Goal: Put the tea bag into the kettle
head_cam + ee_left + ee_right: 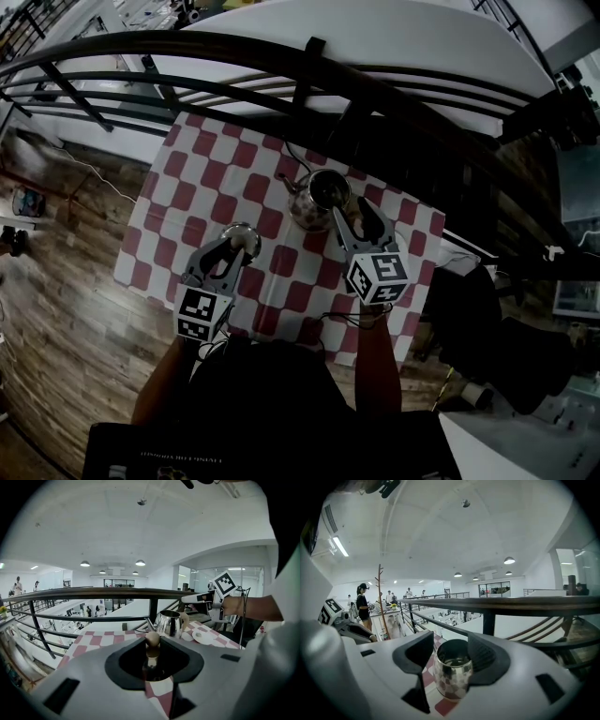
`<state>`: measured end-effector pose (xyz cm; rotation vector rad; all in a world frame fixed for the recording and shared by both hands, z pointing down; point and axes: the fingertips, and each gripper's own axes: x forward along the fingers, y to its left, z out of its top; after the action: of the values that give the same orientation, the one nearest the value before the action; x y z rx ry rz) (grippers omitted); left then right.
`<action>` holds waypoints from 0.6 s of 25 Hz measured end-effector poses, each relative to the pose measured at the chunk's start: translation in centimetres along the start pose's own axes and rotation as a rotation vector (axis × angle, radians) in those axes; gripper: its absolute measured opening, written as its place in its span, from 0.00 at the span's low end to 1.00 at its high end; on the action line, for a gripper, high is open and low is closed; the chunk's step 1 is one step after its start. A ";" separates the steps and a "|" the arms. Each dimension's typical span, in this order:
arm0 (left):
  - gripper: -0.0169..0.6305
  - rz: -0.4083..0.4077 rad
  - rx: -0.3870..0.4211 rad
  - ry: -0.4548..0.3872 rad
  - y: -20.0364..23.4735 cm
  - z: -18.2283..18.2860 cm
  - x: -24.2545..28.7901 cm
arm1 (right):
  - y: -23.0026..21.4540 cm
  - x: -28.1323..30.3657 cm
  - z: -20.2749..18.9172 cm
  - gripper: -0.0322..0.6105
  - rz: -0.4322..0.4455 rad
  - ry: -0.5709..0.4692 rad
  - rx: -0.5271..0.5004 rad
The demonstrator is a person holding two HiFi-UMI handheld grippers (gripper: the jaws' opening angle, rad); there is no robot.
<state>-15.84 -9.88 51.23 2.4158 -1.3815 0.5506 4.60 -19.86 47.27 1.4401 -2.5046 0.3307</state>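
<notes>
The steel kettle (319,195) stands uncovered on the red-and-white checked cloth (187,178), toward the far side. My right gripper (359,214) hovers just right of it, jaws open. In the right gripper view the kettle (453,670) sits low between the spread fingers (485,656), untouched by the pads. My left gripper (237,247) is nearer the front left, shut on the kettle lid (241,232). The lid's wooden knob (152,639) is pinched between its jaws in the left gripper view, where the kettle (168,623) stands ahead. No tea bag shows in any view.
A dark metal railing (309,66) runs close behind the table's far edge. A white saucer (204,637) lies on the cloth right of the kettle. The wooden floor (66,281) drops away on the left. People stand far off in the hall.
</notes>
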 end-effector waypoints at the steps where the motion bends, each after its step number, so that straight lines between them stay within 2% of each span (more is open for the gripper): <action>1: 0.18 -0.002 0.002 -0.001 -0.1 0.0 0.0 | 0.1 -0.2 0.0 0.39 -0.002 -0.002 0.002; 6: 0.18 -0.013 0.015 -0.007 -0.5 0.4 -0.1 | 0.4 -1.1 -0.2 0.39 -0.019 -0.014 0.015; 11: 0.18 -0.026 0.033 -0.016 -1.0 0.7 -0.4 | 2.2 -2.9 -0.3 0.37 0.008 -0.042 0.023; 14: 0.18 -0.036 0.045 -0.024 -1.4 1.1 -0.6 | 3.4 -4.4 0.0 0.11 0.027 -0.073 0.011; 15: 0.18 -0.040 0.050 -0.027 -1.5 1.3 -0.6 | 3.9 -4.9 0.0 0.10 0.032 -0.079 0.003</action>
<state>-14.61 -9.20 49.71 2.4933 -1.3426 0.5512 3.60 -14.01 45.41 1.4430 -2.5928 0.2894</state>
